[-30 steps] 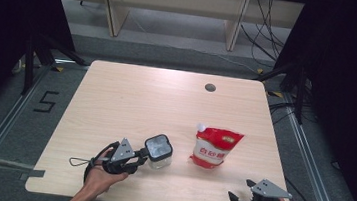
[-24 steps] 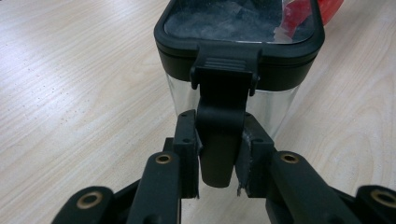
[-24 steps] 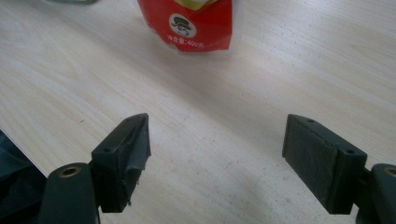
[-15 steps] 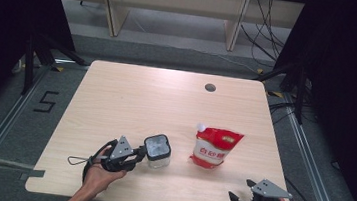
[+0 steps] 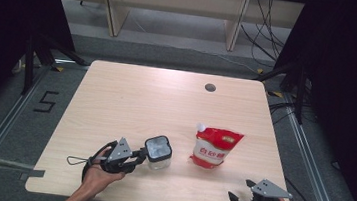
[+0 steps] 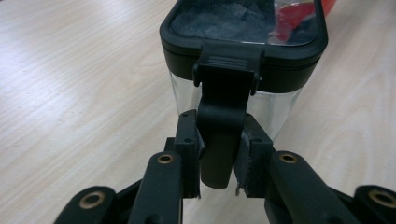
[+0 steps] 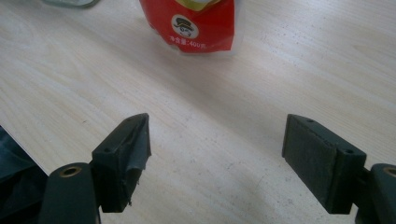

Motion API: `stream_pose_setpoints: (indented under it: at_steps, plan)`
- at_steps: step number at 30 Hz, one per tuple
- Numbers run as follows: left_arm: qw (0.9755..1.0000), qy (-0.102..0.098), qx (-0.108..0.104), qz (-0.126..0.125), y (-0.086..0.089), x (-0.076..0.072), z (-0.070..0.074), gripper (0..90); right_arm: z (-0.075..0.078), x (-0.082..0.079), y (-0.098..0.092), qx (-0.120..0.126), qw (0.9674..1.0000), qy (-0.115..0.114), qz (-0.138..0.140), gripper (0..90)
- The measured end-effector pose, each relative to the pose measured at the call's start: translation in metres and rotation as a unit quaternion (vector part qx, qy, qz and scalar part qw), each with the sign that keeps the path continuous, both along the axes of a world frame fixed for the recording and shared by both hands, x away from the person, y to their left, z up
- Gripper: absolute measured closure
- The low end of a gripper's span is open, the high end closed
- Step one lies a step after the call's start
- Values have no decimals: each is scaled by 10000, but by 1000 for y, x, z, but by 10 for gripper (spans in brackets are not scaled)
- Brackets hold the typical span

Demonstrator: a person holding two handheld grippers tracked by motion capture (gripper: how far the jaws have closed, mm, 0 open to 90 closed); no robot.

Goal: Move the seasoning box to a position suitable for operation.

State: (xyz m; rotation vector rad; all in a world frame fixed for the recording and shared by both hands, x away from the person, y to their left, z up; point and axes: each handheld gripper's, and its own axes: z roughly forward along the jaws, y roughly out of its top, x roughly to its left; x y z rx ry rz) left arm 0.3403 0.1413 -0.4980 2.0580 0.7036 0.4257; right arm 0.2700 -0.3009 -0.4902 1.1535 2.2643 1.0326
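Observation:
A clear square container (image 5: pixel 158 151) with a black-rimmed lid (image 6: pixel 243 46) stands near the table's front left. My left gripper (image 5: pixel 140 156) comes at it from the left and is shut on the lid's black latch (image 6: pixel 224 121), which hangs down the container's side between the pads. A red and white spouted pouch (image 5: pixel 214 147) lies flat to the right of the container. My right gripper (image 5: pixel 236 199) rests at the table's front right edge, open with bare wood between its pads (image 7: pixel 126 154), and the red pouch (image 7: pixel 196 23) lies ahead of it.
The light wooden table (image 5: pixel 141 96) has a round cable hole (image 5: pixel 210 88) at its far right. Wooden frame legs stand on the grey floor behind. Black curtains hang on both sides, and cables run along the right.

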Motion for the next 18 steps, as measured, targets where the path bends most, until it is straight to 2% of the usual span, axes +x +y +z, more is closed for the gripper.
stream_pose_setpoints:
  at_steps: [1, 2, 3, 4, 5, 6, 8, 10, 11, 18]
  plan:
    - [10000, 37, -61, -47, -1, -1, -1, 728, 0, 0, 0, -6, 10000, 7, -1, 246]
    - [9998, 1, 45, -168, 0, -1, 0, 728, 0, 0, 0, -16, 10000, 7, 1, 246]
    - [9998, -1, -56, -194, -3, -3, -1, 728, 0, 0, 0, -10, 10000, 13, -4, 246]
    - [9997, -23, -27, -254, -3, -4, -1, 728, 0, -1, 1, 48, 9999, 91, -78, 246]
    - [9995, 9, -88, -308, -5, -6, -2, 728, 0, -2, 1, 50, 9999, 97, -87, 246]
    - [9994, -42, -46, -353, -6, -7, -1, 728, 0, -1, 0, 21, 10000, 49, -43, 246]
    - [9989, -17, -40, -457, -8, -8, 0, 728, 0, -1, 1, 24, 10000, 40, -42, 246]
    - [9984, 12, -89, -561, -9, -9, -1, 728, 0, -2, 2, 77, 9998, 144, -63, 246]
    - [9981, -32, -78, -617, -10, -10, -1, 728, 0, -2, 2, 81, 9999, 120, -51, 246]
    - [9964, -19, -135, -836, -16, -13, -2, 728, 0, 0, 1, 50, 10000, -37, 41, 248]
